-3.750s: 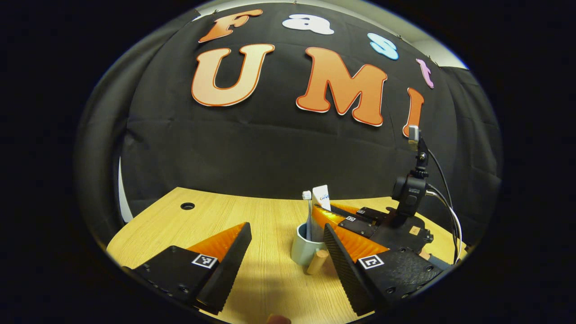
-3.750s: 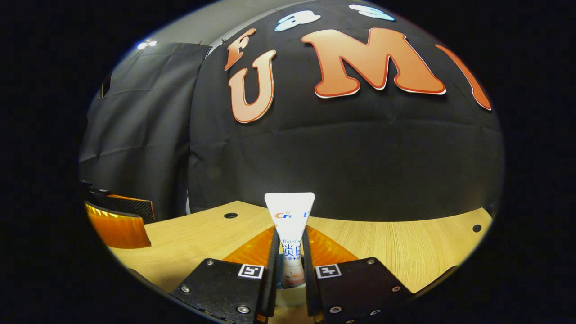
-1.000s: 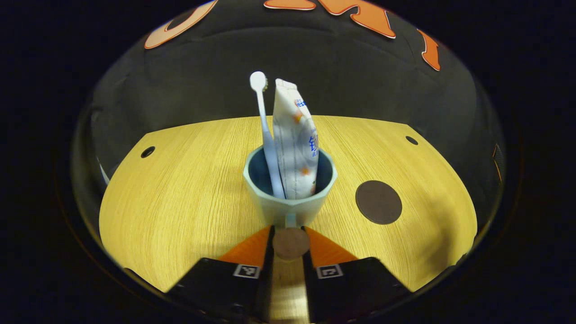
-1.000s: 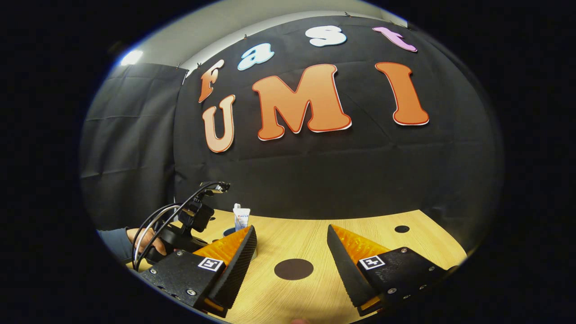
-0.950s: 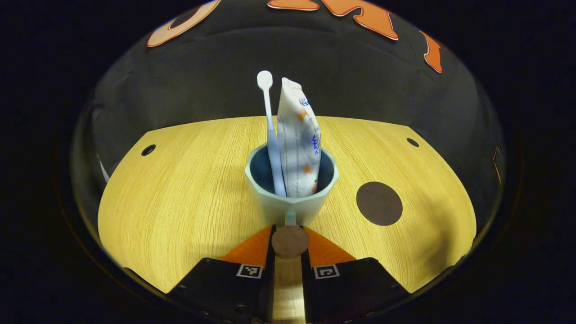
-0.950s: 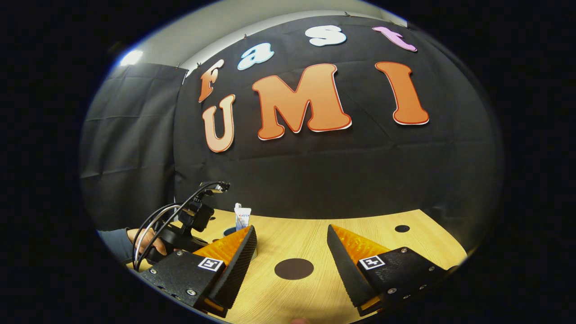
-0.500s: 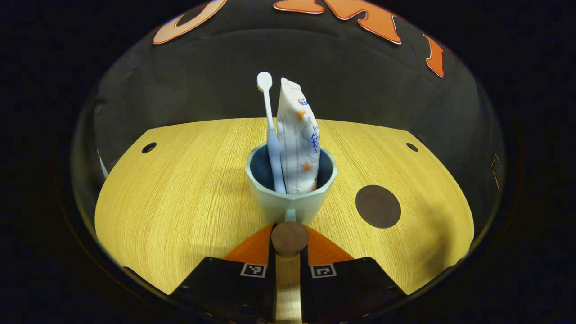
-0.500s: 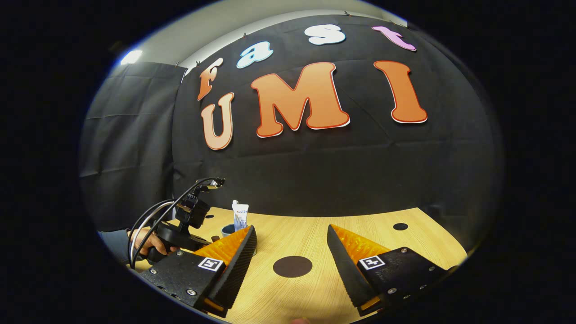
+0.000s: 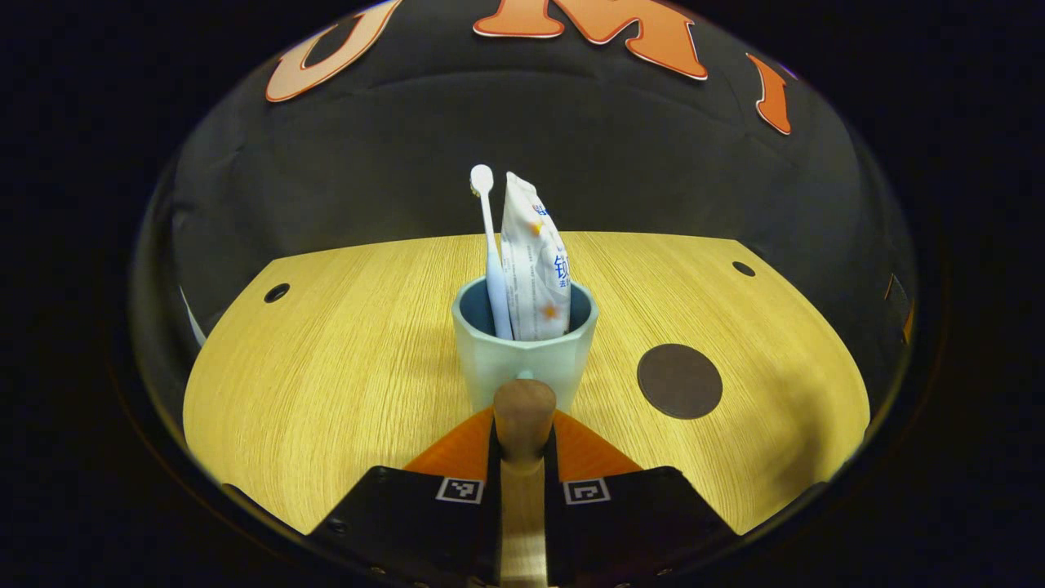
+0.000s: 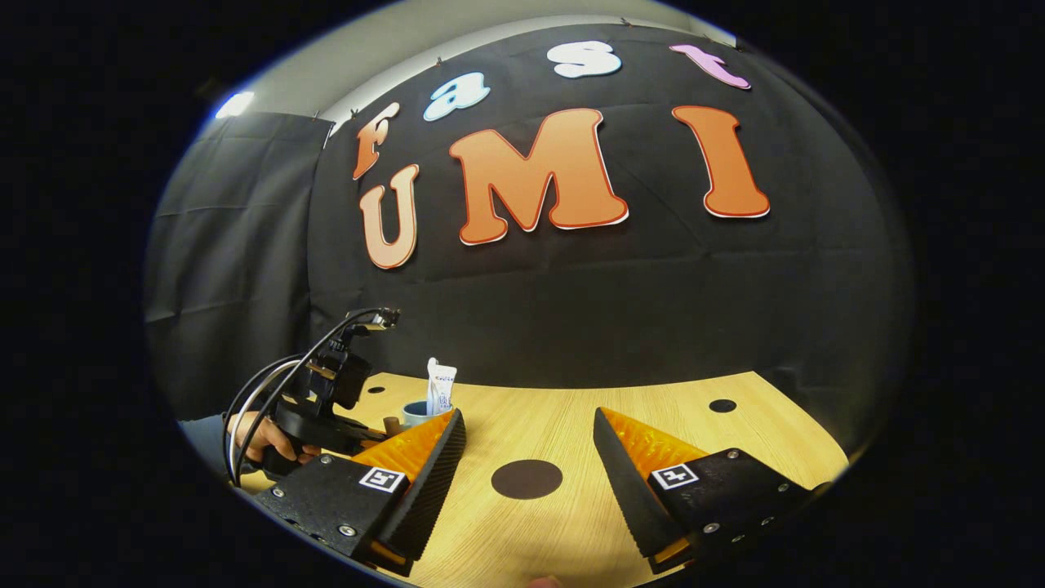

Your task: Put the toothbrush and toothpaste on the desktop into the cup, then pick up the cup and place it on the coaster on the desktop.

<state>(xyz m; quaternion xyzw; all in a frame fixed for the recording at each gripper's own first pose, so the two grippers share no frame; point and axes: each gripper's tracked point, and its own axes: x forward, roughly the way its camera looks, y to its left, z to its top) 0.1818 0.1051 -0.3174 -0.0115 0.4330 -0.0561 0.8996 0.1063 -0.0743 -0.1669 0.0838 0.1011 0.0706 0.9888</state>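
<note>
The cup [image 9: 523,357] is seen in the middle of the left gripper view, a pale blue-green mug with a wooden handle [image 9: 524,412] that points straight back toward the camera. The handle is clamped between the two fingers of the left gripper [image 9: 523,441], which are closed on it from both sides. Whether the cup base rests on the desktop [image 9: 326,367] or is raised a little above it cannot be told. Inside the cup the toothbrush [image 9: 490,245] is stood nearly upright, its long axis vertical, with the head at the top. Just to the right of it, the toothpaste [image 9: 535,261] is also stood on end, with its flat crimped end up, and the two are touching or almost touching.

The coaster [image 9: 679,380], a dark round disc, is laid flat on the desktop to the right of the cup, near it but apart from it.

In the right gripper view the right gripper [image 10: 529,445] is held low above the desktop, its fingers spread wide with nothing between them, and the coaster is seen on the wood between them. Further to the left of the coaster, the left gripper is held level by a hand [image 10: 260,434], and the cup with the toothpaste is seen in front of it.
</note>
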